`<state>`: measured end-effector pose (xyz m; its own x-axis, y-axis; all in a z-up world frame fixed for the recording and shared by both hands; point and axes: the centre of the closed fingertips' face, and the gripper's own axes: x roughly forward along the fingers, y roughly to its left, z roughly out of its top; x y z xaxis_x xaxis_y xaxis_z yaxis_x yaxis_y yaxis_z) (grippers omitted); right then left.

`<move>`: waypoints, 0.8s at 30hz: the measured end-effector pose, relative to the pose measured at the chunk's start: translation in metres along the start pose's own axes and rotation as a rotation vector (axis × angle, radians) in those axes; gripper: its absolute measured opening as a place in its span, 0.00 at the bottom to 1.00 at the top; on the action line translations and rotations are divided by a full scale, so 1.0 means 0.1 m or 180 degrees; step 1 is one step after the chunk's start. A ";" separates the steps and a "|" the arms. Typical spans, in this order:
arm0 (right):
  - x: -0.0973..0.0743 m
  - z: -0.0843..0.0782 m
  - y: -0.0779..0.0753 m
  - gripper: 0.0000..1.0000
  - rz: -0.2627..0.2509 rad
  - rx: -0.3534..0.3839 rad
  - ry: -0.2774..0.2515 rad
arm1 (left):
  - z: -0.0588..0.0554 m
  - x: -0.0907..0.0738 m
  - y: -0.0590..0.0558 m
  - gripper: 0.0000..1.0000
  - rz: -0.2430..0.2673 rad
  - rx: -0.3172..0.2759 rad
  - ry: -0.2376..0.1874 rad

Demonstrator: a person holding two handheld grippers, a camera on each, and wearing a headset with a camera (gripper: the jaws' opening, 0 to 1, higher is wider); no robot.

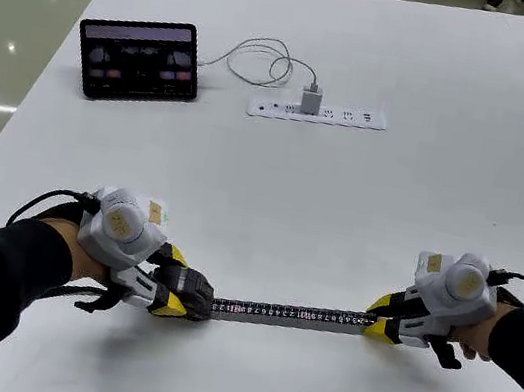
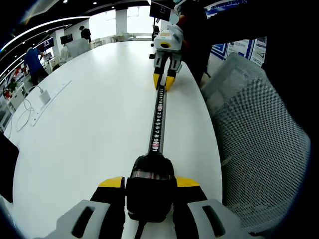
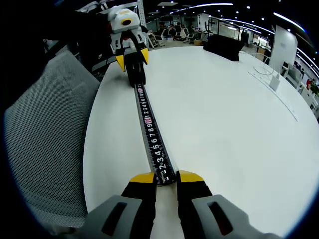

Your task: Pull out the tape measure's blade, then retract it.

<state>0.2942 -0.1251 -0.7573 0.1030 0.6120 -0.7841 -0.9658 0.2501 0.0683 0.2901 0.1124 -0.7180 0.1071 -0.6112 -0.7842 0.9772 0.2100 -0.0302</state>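
Head view, bottom: tape measure case (image 1: 196, 296) sat on the tabletop (image 1: 342, 200), blade (image 1: 292, 314) out rightward. Left gripper view: left gripper (image 2: 149, 181) clamped the case, rigid, easy hold imo. Right gripper view: right gripper (image 3: 166, 177) pinched the blade tip, thin, springy, prob slippery.

A white table (image 1: 426, 184) with a plain matte top spans the scene; its left edge runs diagonally away and its near edge runs close to the person.

Far left, a tablet (image 1: 139, 60) stands propped on its long side, with its screen lit and facing the near edge. To its right a white power strip (image 1: 337, 116) lies flat, parallel to the near edge. A white charger (image 1: 311, 99) is plugged into the strip's left part. A white cable (image 1: 255, 61) loops on the top between tablet and charger.

Near the front edge the tape's dark case (image 1: 192, 295) sits left of centre. Its blade (image 1: 287, 313) is stretched rightward along that edge, low at the surface; whether it touches cannot be told.
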 end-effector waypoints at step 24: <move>0.00 0.01 -0.01 0.13 -0.0096 -0.0010 0.0120 | 0.00 -0.01 0.00 0.33 0.0097 -0.0014 -0.0040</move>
<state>0.2954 -0.1248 -0.7568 0.1232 0.5755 -0.8085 -0.9631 0.2657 0.0423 0.2905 0.1131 -0.7166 0.1392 -0.6141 -0.7769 0.9727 0.2319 -0.0090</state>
